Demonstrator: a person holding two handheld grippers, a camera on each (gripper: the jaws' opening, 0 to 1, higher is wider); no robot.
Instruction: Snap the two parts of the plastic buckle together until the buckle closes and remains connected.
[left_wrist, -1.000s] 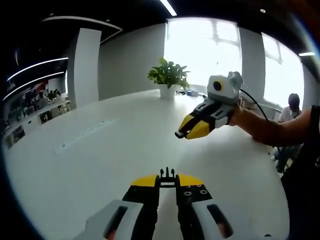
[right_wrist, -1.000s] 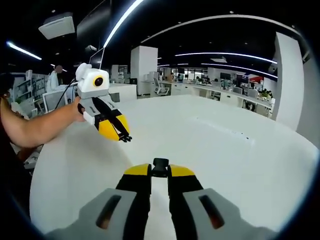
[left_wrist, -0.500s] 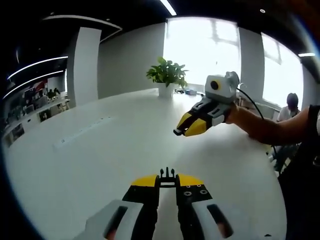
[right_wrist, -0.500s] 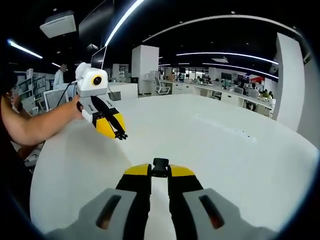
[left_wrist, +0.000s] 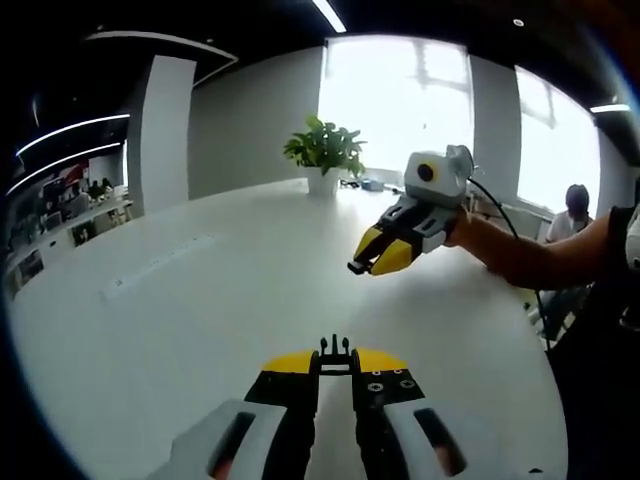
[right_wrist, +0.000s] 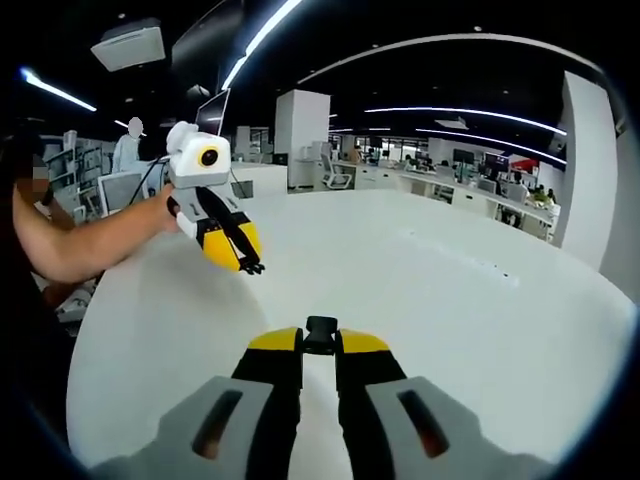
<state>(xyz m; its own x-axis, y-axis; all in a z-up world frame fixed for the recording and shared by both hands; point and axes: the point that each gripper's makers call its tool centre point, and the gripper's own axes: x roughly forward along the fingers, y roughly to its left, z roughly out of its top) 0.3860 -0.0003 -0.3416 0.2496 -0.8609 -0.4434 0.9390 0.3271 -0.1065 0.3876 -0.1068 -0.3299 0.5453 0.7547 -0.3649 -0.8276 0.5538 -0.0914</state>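
Note:
My left gripper (left_wrist: 335, 358) is shut on the black pronged buckle part (left_wrist: 335, 346), whose prongs stick out past the yellow tips. In the same view, my right gripper (left_wrist: 372, 260) hangs in the air up and to the right, over the white table (left_wrist: 200, 320), a person's hand holding it. In the right gripper view, my right gripper (right_wrist: 320, 346) is shut on the black socket part of the buckle (right_wrist: 321, 334). My left gripper (right_wrist: 240, 258) floats at upper left there, the pronged part (right_wrist: 253, 268) at its tip. The two parts are well apart.
A potted plant (left_wrist: 322, 152) stands at the table's far side before bright windows. A cable slot strip (left_wrist: 155, 268) runs along the table's left. A seated person (left_wrist: 572, 210) is at the right. Office desks (right_wrist: 450, 195) and a pillar (right_wrist: 300, 135) lie beyond the table.
Both grippers stay shut on their parts. The right gripper has drifted slightly up and left in the left gripper view; the left gripper sits a little further right in the right gripper view.

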